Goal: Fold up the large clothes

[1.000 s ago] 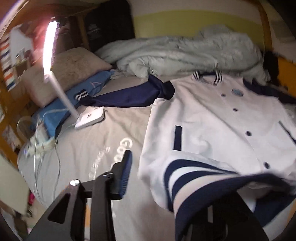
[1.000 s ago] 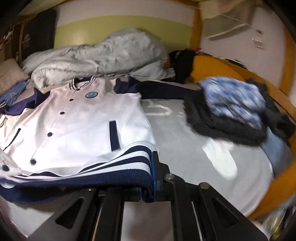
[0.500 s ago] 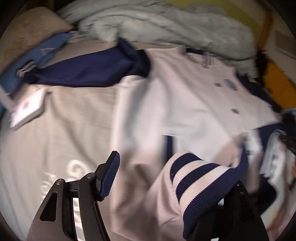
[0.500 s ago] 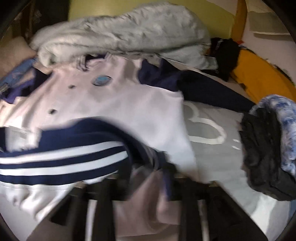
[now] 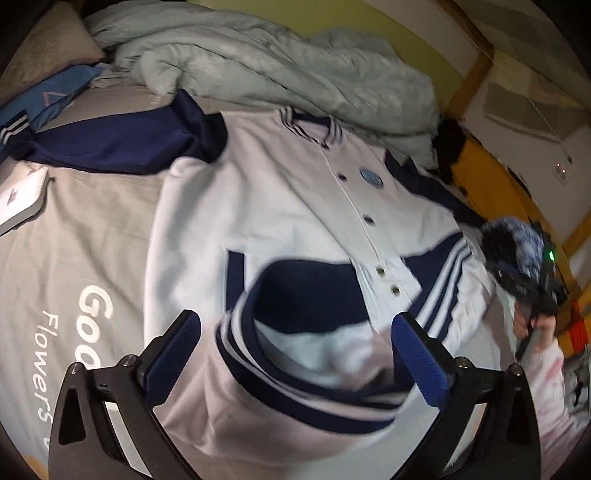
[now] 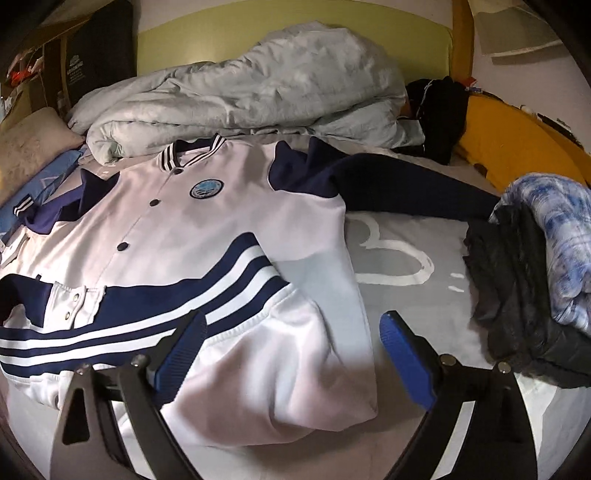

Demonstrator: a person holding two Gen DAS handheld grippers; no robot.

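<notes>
Hem released — both grippers' fingers wide over jacket

Home bedroom. Bed with grey printed sheet, rumpled duvet against green headboard, pillow at left, clothes pile on right edge, wooden bed frame.

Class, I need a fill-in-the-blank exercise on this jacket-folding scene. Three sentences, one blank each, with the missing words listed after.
1. The jacket has a white body and navy ____.
2. Both the left gripper and the right gripper are ____.
3. The striped hem has been folded up over the jacket's ____.

Missing words: sleeves; open; front
</notes>
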